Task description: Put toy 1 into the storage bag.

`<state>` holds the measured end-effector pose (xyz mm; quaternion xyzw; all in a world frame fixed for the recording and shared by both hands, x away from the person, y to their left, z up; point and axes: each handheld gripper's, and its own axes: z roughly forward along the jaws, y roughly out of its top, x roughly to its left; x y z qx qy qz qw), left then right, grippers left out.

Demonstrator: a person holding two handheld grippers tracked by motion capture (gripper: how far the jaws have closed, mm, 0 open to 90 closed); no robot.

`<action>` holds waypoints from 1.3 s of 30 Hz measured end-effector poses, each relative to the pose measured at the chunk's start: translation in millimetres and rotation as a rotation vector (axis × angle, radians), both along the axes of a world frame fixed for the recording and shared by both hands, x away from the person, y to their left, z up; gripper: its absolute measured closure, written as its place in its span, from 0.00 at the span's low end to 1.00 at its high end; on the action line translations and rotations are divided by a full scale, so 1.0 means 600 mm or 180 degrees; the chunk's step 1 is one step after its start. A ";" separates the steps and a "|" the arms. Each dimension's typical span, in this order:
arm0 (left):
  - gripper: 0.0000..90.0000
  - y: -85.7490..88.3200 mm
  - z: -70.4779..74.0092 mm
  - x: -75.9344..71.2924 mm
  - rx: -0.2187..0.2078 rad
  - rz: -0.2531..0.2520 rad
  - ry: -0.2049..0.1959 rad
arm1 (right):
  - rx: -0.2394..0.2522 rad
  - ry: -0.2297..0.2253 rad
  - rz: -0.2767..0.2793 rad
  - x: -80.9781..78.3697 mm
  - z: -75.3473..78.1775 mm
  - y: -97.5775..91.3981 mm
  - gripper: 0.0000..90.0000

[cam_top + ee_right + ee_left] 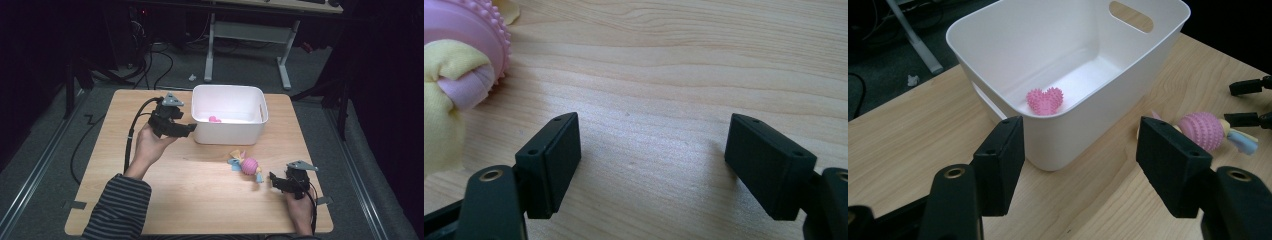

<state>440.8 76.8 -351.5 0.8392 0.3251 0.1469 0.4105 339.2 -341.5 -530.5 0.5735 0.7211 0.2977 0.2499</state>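
Left tongs [1079,172] gaping, empty, right at the white bin's [1058,145] near corner; right tongs [651,167] apart too, bare table [664,75] ahead, spiky ball toy [471,45] just off their left.

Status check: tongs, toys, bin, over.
Left tongs open, empty, at white bin. Right tongs open beside spiky ball toy on table. Pink heart in bin. Nothing blocking.
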 end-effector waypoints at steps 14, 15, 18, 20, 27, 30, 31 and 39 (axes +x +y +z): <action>0.40 0.029 -0.027 -0.023 -0.0049 0.0081 0.0037 | -0.0001 -0.0001 -0.0001 0.000 0.000 0.000 0.25; 0.40 0.031 -0.029 -0.026 -0.0072 0.0080 0.0041 | -0.0003 -0.0002 0.0000 0.000 0.000 0.000 0.25; 0.40 0.034 -0.035 -0.032 -0.0101 0.0077 0.0055 | 0.0000 -0.0001 -0.0001 0.000 0.000 0.000 0.25; 0.40 0.036 -0.040 -0.037 -0.0084 0.0093 0.0039 | 0.0000 -0.0001 -0.0001 0.000 0.000 0.000 0.25; 0.40 0.044 -0.061 -0.048 -0.0137 0.0116 0.0095 | -0.0003 -0.0001 0.0000 0.000 0.000 0.000 0.25; 0.40 0.047 -0.072 -0.052 -0.0156 0.0124 0.0119 | -0.0003 -0.0002 0.0000 0.000 0.000 0.000 0.25; 0.40 0.048 -0.076 -0.054 -0.0167 0.0128 0.0131 | -0.0003 -0.0002 0.0000 0.000 0.000 0.000 0.25; 0.40 0.057 -0.098 -0.060 -0.0274 0.0139 0.0220 | -0.0003 -0.0002 0.0000 0.000 0.000 0.000 0.25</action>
